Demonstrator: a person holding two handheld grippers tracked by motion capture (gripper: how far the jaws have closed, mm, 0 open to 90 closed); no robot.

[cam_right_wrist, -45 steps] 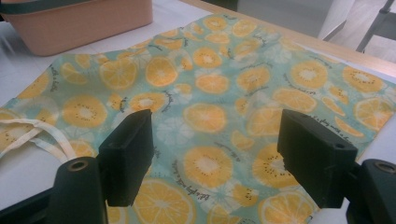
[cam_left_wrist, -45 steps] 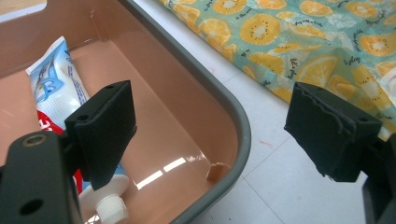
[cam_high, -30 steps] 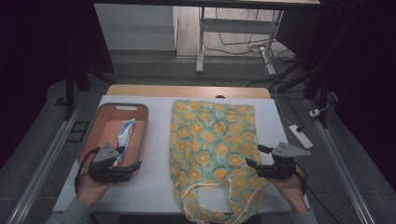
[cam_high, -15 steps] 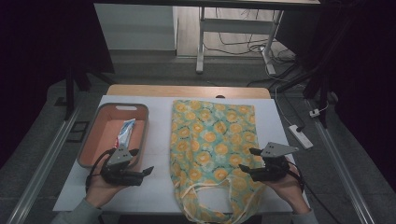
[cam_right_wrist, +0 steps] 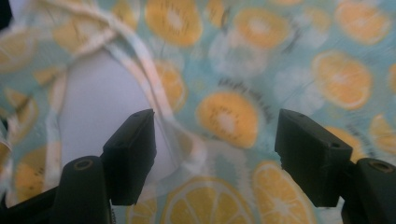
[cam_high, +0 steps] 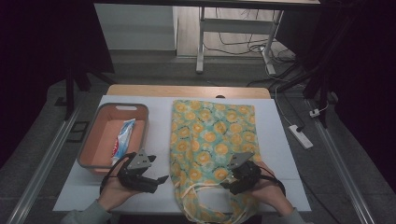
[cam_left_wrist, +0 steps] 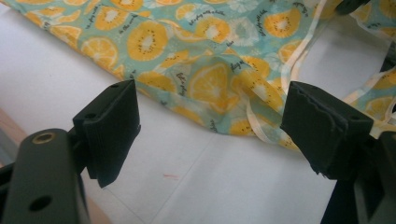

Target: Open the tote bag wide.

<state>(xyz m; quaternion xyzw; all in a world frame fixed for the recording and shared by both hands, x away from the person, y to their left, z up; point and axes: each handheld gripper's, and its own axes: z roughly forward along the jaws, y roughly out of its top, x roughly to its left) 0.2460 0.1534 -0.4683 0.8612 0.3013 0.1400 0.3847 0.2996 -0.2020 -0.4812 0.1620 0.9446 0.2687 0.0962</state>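
While I look down from the high view, I see the fruit-print bag lying flat mid-table, its cream handles at the near edge, and a tray holding a tube to its left. My left gripper sits beside the bag's near left corner. Through the left gripper view, my jaws stand wide apart over the bag's edge. Through the right gripper view, blurred, my right gripper seems spread open above the cloth, holding nothing.
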